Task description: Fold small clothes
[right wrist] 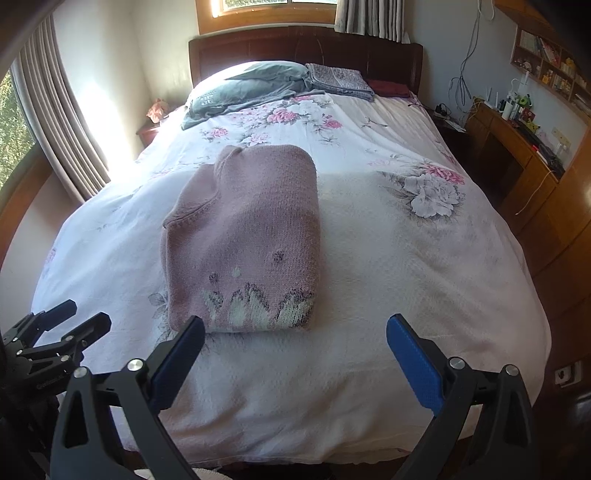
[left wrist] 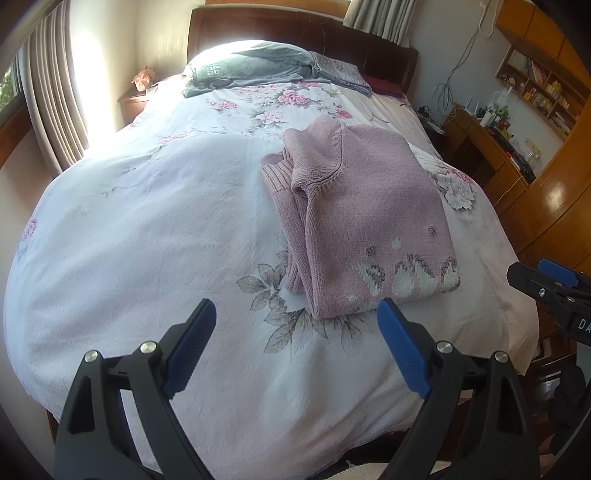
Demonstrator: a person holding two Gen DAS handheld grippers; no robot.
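The pink sweater point(left wrist: 365, 221) is sitting folded into a chunky rectangle on the bed point(left wrist: 147, 240), a bit toward the near end, with the white-and-grey knit pattern along its near edge and the collar end pointing far toward the headboard point(left wrist: 295, 33). It rests on a white floral duvet and nothing lies on top of it. Both grippers are off it: the left gripper point(left wrist: 295, 347) hovers just short of the near edge with its blue fingers point(left wrist: 190, 347) spread wide and nothing between them, and the right gripper point(right wrist: 295, 362) is the same deal, spread wide and empty, just near of the sweater's patterned edge. Nothing's in the way between either one and the sweater. Far end of the bed has a grey pillow point(left wrist: 251, 66) with a folded patterned cloth point(left wrist: 343, 72) beside it on the right. Curtains point(left wrist: 51, 96) hang on the left with sun blasting through, and a wooden desk point(left wrist: 491, 147) with cluttered shelves runs along the right wall. The left view catches the ribbed layers stacked at the sweater's left side, which the right view mostly flattens out. The right view shows the window above the headboard and the sweater's full top face; each view also catches the other gripper poking in at its edge.
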